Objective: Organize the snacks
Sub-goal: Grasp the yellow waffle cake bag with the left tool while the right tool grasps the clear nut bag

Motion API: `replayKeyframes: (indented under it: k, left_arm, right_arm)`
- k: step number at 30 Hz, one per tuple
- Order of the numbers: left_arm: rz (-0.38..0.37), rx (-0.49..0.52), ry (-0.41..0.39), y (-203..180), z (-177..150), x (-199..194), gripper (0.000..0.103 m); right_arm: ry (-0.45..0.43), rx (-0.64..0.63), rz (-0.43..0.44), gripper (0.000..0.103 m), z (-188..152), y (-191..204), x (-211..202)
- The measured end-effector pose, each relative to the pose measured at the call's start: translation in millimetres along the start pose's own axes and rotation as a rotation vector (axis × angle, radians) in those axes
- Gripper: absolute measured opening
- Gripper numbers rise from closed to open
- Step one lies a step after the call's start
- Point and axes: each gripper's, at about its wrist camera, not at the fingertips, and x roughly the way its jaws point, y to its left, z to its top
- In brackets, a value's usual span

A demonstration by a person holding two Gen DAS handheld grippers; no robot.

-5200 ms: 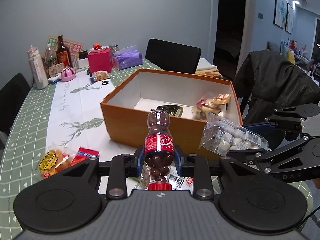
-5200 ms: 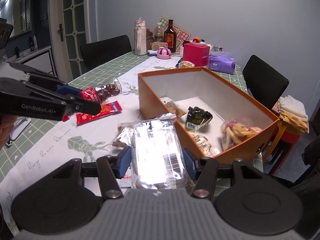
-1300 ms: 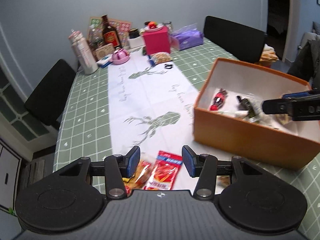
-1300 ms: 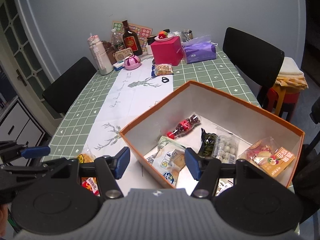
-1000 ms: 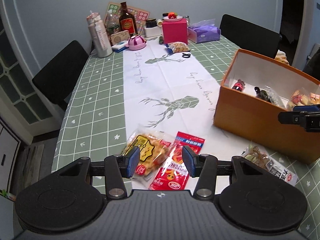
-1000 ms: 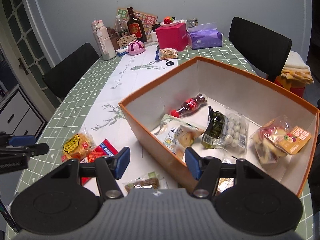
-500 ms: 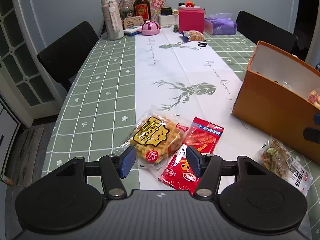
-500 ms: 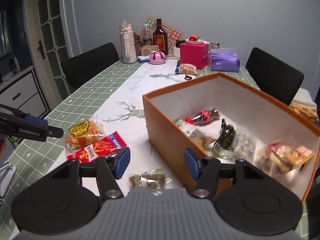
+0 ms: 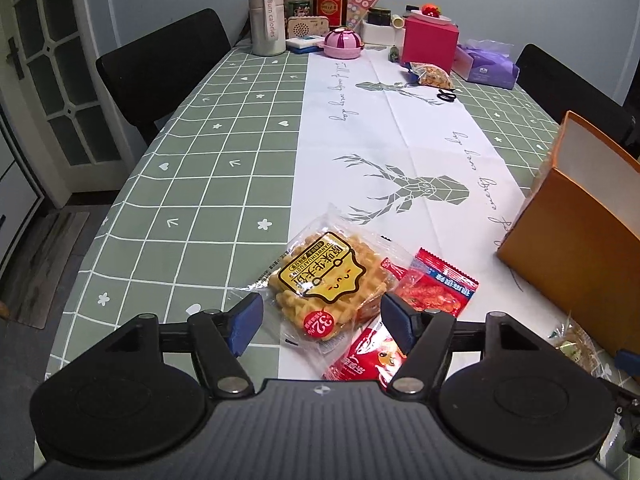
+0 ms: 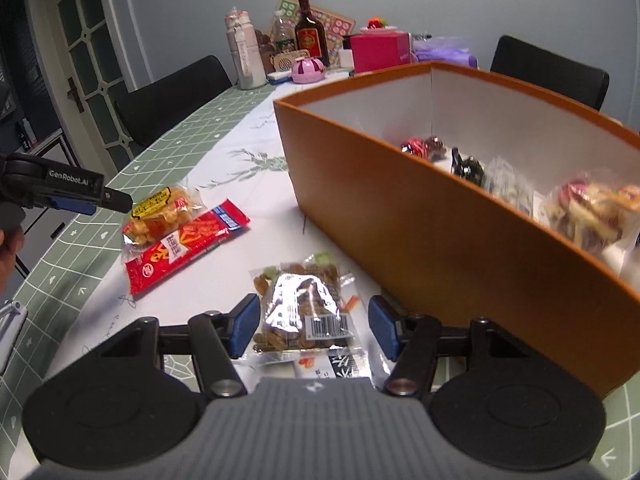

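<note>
**Two pickups pending, both on slippery film packs**

Orange box (image 10: 460,240): rigid card, straight walls, white inside, open top. It stands on the worktop (image 9: 224,152) with several snacks already in it. Near wall sits just beside the right claw (image 10: 314,326), so a lift could clip the rim.

Waffle pack (image 9: 324,276): clear crinkly film over a stiff ridged waffle, lying flat on the worktop. Its edge overlaps the red sachet (image 9: 436,288). Left claw (image 9: 322,318) has just been opening; jaws now wide, either side of the pack's near end, not pressing. Risk as I judge it: closing here drags the sachet along or pinches loose film only.

Nut packet (image 10: 306,308): small, glossy, lumpy, flat on the worktop. Right claw is part open around it, pads clear of it. Film may slip or buckle.
</note>
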Motion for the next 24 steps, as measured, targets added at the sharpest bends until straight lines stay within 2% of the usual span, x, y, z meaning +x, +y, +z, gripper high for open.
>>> replayKeyframes:
  k: [7,12,14,17,21,24]
  left_arm:
    - [-0.015,-0.073,0.018,9,4,16,0.08]
    - [0.006,-0.047,0.03,7,10,27,0.083]
    - [-0.003,-0.037,0.025,6,13,30,0.083]
    - [-0.003,0.032,0.014,-2,16,35,0.084]
    - [-0.016,0.198,-0.004,-17,14,41,0.089]
    - [-0.041,0.251,0.025,-22,11,50,0.093]
  right_arm:
    - [0.027,0.018,0.002,0.065,5,7,26]
    - [0.036,-0.033,-0.025,0.065,10,14,43]
    - [0.04,-0.061,-0.035,0.062,12,16,47]
    - [0.047,-0.09,-0.024,0.057,11,17,49]
    - [0.044,-0.111,-0.01,0.055,10,15,49]
    - [0.041,-0.103,0.011,0.054,10,11,49]
